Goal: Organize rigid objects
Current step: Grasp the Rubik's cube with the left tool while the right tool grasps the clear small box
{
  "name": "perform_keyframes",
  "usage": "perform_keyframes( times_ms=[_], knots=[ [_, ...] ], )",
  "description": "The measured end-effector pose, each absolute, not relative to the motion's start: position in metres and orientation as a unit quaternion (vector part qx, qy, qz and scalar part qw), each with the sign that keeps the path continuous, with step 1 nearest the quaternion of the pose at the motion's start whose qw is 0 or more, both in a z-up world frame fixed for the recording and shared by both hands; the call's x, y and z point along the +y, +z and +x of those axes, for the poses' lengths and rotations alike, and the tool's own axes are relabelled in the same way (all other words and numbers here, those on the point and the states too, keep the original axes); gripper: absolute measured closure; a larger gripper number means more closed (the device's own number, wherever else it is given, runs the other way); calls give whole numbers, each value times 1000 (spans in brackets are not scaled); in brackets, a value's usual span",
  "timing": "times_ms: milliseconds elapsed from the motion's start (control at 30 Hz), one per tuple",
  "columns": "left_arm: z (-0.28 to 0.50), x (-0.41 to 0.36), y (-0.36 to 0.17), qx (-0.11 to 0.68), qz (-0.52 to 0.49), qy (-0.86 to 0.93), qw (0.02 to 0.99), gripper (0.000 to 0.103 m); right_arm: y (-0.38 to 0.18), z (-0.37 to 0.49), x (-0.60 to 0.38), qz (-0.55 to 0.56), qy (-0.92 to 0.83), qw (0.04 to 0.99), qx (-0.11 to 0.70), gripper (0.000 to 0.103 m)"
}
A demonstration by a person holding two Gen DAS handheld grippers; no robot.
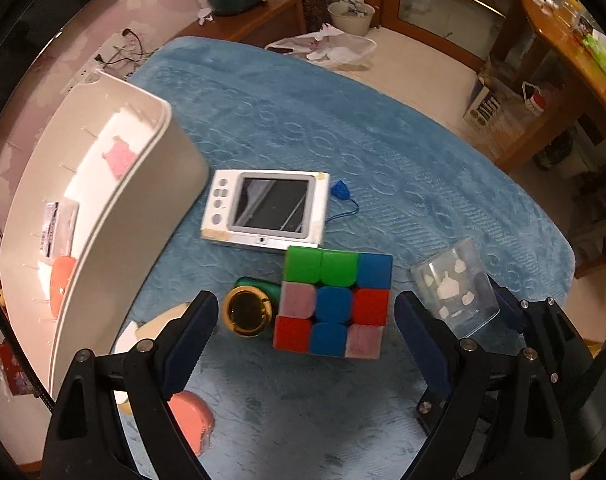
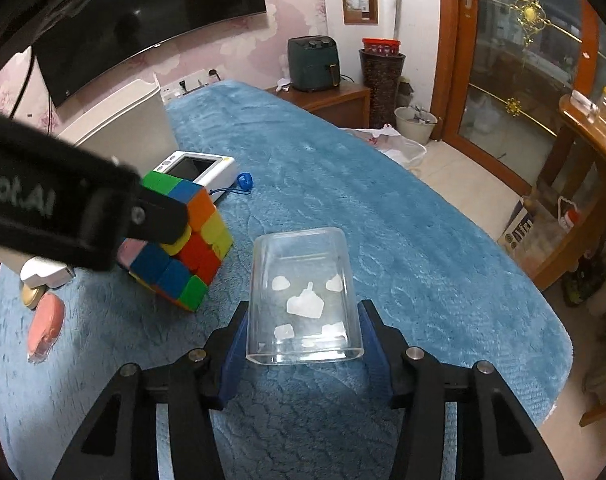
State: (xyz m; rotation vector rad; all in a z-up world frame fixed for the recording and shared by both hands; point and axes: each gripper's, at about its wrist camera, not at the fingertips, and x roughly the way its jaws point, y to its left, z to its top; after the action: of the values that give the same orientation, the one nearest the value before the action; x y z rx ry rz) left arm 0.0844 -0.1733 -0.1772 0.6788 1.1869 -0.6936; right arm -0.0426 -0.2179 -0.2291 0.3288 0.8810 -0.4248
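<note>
The left gripper point(image 1: 307, 320) stands wide around the puzzle cube point(image 1: 335, 306) on the blue counter point(image 1: 403, 160), its pads apart from it. The right gripper point(image 2: 303, 344) seems closed on the clear, empty cup point(image 2: 303, 292). The white bin point(image 1: 103, 216) beside them holds pink and orange things, blurred.

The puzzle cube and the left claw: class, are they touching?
Apart. The left wrist view shows blue cloth between the puzzle cube and each pad of the left claw, which stands wide open around it.
</note>
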Motion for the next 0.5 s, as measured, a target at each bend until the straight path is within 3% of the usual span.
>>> perform_keyframes(
  times_ms=[200,300,500],
  knots=[
    [80,-179,-189,549,319,-314,706,13,-231,-35,-218,136,-200,873,424,49],
    [79,-181,-191,551,319,-302,710,29,-231,-36,-218,133,-198,873,426,50],
    [74,-183,-188,546,320,-301,714,40,-228,-35,-223,137,-184,871,435,53]
  ],
)
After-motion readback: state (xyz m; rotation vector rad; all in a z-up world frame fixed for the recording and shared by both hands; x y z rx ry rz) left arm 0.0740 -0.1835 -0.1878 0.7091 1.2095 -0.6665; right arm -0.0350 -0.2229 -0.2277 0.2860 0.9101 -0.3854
